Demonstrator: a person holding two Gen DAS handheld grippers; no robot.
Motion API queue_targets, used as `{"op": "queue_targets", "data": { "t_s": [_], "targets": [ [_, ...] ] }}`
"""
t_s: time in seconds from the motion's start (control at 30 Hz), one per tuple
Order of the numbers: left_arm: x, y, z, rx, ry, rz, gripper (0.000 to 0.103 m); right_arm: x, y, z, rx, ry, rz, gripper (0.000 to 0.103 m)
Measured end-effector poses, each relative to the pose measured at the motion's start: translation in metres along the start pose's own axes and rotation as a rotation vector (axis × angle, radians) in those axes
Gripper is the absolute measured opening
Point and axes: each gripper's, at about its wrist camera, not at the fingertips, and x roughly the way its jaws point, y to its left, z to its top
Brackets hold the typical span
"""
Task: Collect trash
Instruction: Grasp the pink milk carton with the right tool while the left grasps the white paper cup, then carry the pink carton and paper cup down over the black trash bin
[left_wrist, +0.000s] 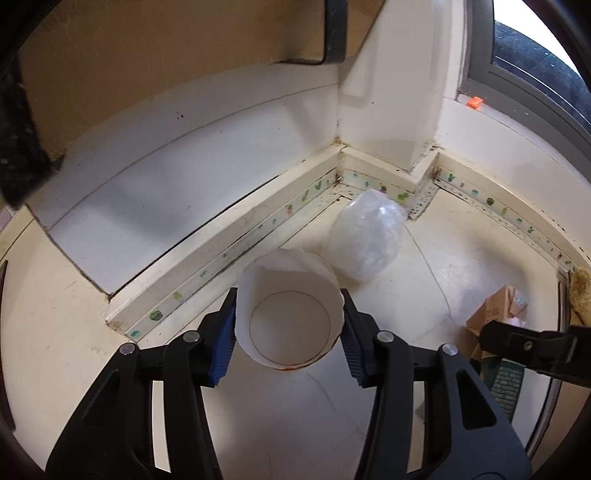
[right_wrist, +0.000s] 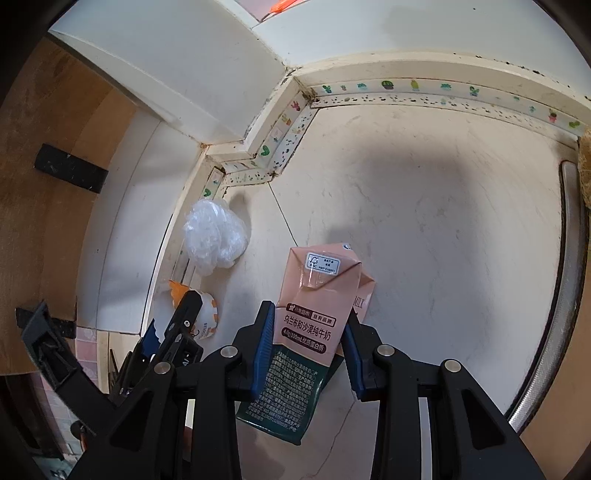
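Left claw (left_wrist: 290, 325) — blue pads pressed on either side of a white paper cup (left_wrist: 290, 317), grasping it. The cup's mouth faces the camera, its inside bare; the rim looks slightly squashed between the pads.

Just beyond the cup, ahead of the left claw and a little to its right, a crumpled clear plastic bag (left_wrist: 364, 238) lies on the pale floor (left_wrist: 443, 266), close to the skirting corner. A strip of cactus-print tape (left_wrist: 295, 206) runs along the skirting base.

Right claw (right_wrist: 310, 332) — clenched on a pink milk carton (right_wrist: 314, 306). The carton is dented, its folded top pointing away from the claw, its dark green lower part hanging back between the arms. Both pads bear on its sides.

From the right wrist view, the plastic bag sits ahead and to the left of the right claw, against the skirting. The left claw shows low on the left, the cup's orange-and-white outside visible at its tip.

From the left wrist view, the right claw's tip enters at the right edge, carton partly in sight behind it.

A small orange object (left_wrist: 475, 102) rests on the window ledge, far ahead, right.
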Motion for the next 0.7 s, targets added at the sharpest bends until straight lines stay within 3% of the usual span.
{"op": "queue_targets", "data": {
  "t_s": [0.37,0.7],
  "targets": [
    [-0.070,0.016,-0.025,0.093,-0.006,-0.052,0.046,-0.028,0.014,-0.037,-0.029,-0.019,0.044,0.033],
    [-0.161,0.078,-0.085,0.161,0.027,-0.177,0.046,-0.072,0.049,-0.122,-0.140,-0.040,0.068,0.033]
  ]
}}
